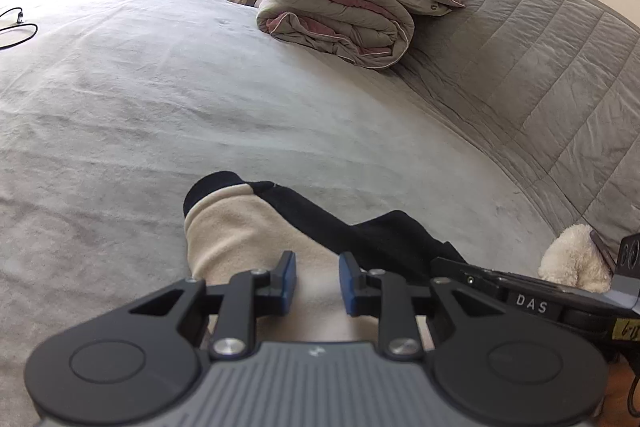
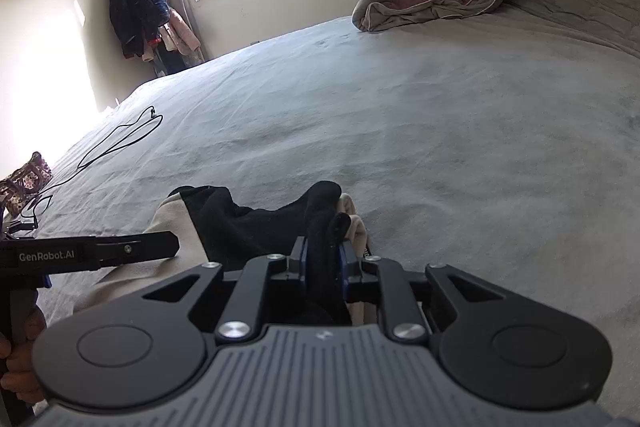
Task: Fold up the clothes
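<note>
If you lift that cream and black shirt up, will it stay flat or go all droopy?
Probably droopy. The cream and black garment already lies crumpled on the bed, and its black fabric bunches where the right gripper pinches it. It looks soft, likely light.

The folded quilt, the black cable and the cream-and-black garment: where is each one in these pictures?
folded quilt (image 1: 336, 15), left wrist view, on its rolled grey side.
black cable (image 2: 120, 143), right wrist view, on a loop lying on the bed.
cream-and-black garment (image 1: 236, 227), left wrist view, on its cream panel.
</note>
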{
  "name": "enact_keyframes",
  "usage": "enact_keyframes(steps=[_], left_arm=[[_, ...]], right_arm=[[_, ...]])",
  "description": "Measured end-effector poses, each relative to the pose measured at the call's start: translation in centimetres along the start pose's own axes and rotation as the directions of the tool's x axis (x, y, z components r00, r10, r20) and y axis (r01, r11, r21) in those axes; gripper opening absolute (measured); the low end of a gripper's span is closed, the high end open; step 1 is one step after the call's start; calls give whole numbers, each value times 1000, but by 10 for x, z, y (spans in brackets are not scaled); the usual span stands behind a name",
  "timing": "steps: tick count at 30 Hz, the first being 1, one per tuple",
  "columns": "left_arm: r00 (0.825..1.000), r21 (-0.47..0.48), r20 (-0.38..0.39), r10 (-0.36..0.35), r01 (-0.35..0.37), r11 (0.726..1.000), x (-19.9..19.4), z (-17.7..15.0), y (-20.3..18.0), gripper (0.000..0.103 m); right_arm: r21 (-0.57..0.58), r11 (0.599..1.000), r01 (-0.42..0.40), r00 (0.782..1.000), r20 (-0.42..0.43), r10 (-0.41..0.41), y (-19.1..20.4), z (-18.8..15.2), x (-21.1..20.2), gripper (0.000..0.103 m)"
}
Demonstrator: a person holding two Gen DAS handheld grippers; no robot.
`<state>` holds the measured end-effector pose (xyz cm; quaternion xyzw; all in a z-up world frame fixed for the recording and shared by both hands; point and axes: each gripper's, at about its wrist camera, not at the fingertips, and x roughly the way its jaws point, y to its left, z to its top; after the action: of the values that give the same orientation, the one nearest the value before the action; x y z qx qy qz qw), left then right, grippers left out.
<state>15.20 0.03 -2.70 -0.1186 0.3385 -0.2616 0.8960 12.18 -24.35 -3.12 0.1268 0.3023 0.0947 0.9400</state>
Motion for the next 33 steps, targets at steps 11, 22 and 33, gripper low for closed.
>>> enact_keyframes(steps=[11,22,33], left_arm=[[999,84,29,-36,33,996,-41,-7,-12,24],[999,45,25,-39,38,998,-38,-21,-3,24],[998,23,35,-58,57,998,-38,-26,1,24]], right_arm=[[-6,1000,-7,1000,29,7,9,8,-17,24],[41,999,-3,1000,18,2,4,5,-16,27],[52,999,-1,1000,12,0,3,0,-14,33]])
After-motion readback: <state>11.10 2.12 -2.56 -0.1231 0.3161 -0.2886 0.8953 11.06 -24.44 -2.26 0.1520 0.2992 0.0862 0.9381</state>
